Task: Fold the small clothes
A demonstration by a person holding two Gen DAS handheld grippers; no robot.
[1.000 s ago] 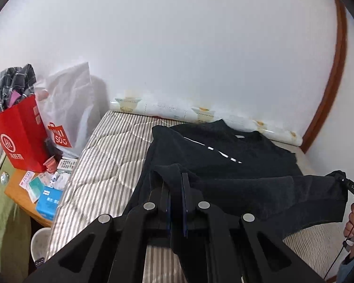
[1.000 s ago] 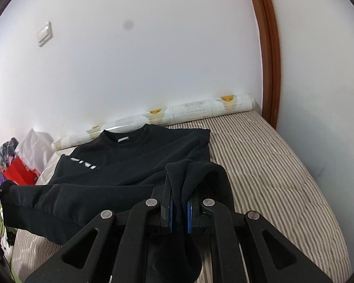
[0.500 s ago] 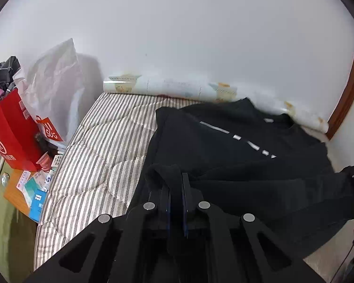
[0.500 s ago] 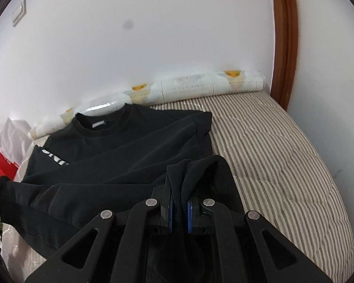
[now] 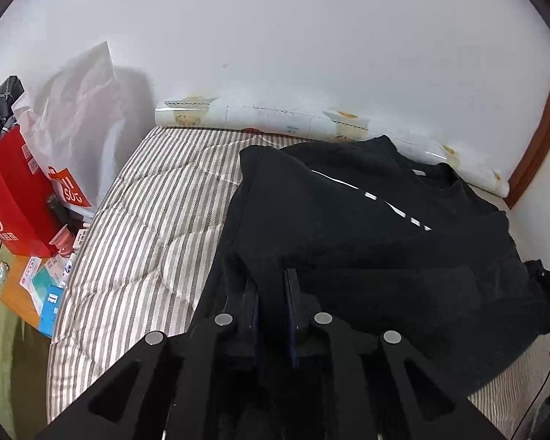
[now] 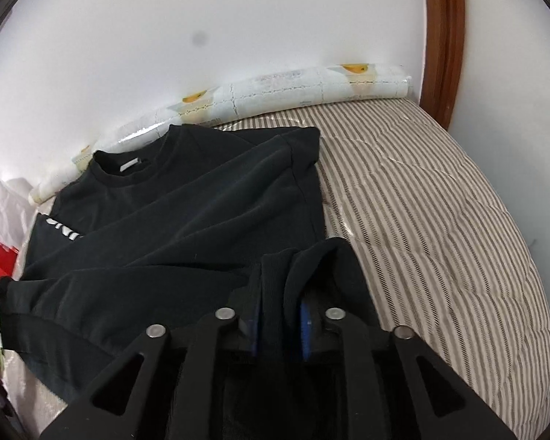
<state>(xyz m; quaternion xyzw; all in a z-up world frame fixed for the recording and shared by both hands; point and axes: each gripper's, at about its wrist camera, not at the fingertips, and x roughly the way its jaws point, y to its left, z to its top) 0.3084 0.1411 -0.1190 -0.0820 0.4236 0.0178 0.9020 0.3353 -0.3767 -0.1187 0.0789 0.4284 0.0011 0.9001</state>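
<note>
- Both grippers have sunk toward the bed (image 6: 440, 198); the hem now lies over the sweater (image 6: 201, 212)
- Left gripper (image 5: 271, 293) and right gripper (image 6: 280, 293): jaws spreading, hem between them, releasing the fold

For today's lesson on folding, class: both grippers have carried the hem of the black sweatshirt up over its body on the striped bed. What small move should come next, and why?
Probably finish letting go and draw both grippers back. The left gripper and right gripper are opening, yet dark fabric of the black sweatshirt is between the pads of each. The hem is already doubled over the body on the striped mattress, so pulling away early would likely drag it.
</note>
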